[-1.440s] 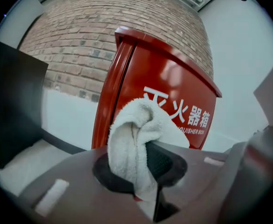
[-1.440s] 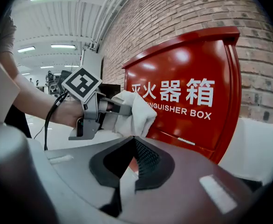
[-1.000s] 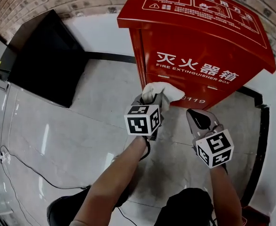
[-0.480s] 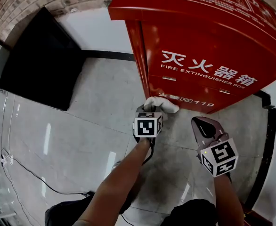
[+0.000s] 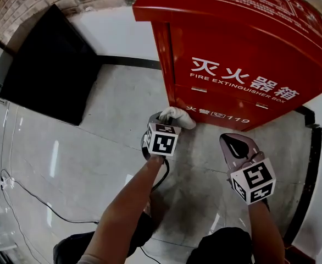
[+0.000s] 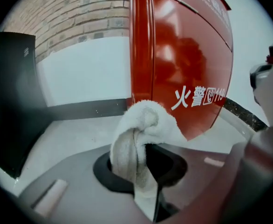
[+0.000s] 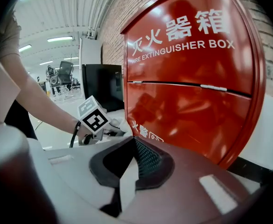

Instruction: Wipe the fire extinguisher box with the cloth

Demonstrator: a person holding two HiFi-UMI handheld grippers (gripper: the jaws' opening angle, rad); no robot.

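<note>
The red fire extinguisher box (image 5: 243, 65) stands on the floor against the wall, with white lettering on its front. My left gripper (image 5: 168, 120) is shut on a bunched white cloth (image 5: 177, 116), which lies against the box's lower left corner near the floor. In the left gripper view the cloth (image 6: 141, 134) bulges out of the jaws just in front of the red panel (image 6: 187, 69). My right gripper (image 5: 236, 143) hangs to the right, short of the box front, shut and empty. The right gripper view shows its closed jaws (image 7: 132, 167) facing the box (image 7: 192, 92).
A black cabinet (image 5: 45, 70) stands to the left against the brick wall. A thin cable (image 5: 34, 199) trails over the glossy grey floor tiles at the lower left. A black baseboard (image 5: 131, 63) runs along the wall behind the box.
My left gripper has carried the cloth down the box's front left corner toward the floor and has rolled a little. The right gripper has hardly shifted.
</note>
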